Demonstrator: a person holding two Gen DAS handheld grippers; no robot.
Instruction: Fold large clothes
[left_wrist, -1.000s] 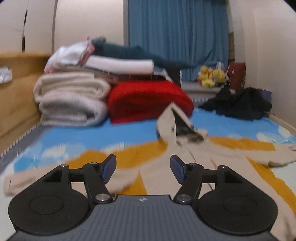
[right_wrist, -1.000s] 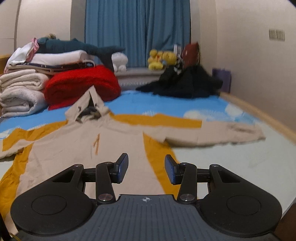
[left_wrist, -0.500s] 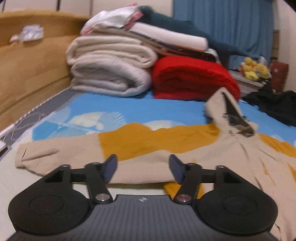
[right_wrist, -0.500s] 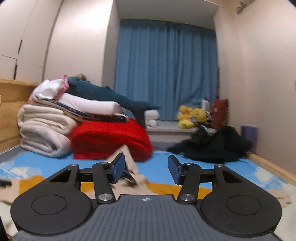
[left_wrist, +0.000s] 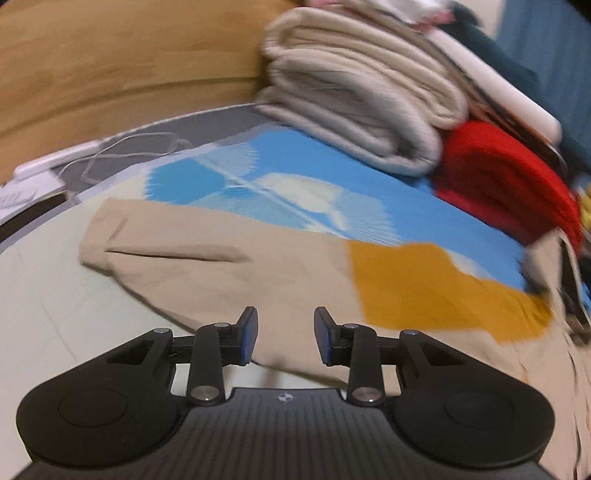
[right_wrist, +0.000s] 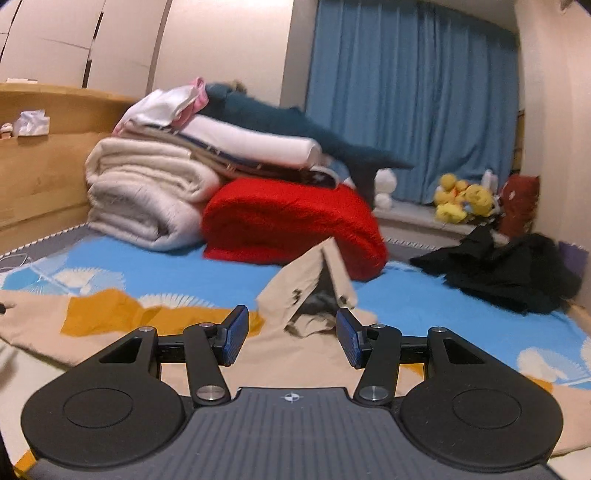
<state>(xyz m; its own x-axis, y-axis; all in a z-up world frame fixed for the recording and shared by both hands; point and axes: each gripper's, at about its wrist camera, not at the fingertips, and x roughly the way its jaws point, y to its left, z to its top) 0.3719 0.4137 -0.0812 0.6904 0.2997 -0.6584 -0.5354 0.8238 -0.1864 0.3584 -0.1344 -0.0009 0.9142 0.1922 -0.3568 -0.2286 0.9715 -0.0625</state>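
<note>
A beige hoodie with mustard-yellow panels lies spread flat on the bed. Its left sleeve stretches across the left wrist view, cuff end at the left. My left gripper hovers low over the sleeve's near edge; its jaws are closing, with a gap still between the pads and no cloth pinched. In the right wrist view the hoodie's hood stands up in a peak just beyond my right gripper, which is open and empty above the hoodie's chest.
Folded cream blankets, a red blanket and stacked clothes sit at the bed's head by the wooden headboard. A black garment pile lies at the right. A white cable runs along the bed edge. Blue curtain behind.
The left gripper swung left and down along the sleeve toward its cuff end, rolling, and its jaws narrowed. The right gripper shifted left, so the hood now stands straight ahead of it.
</note>
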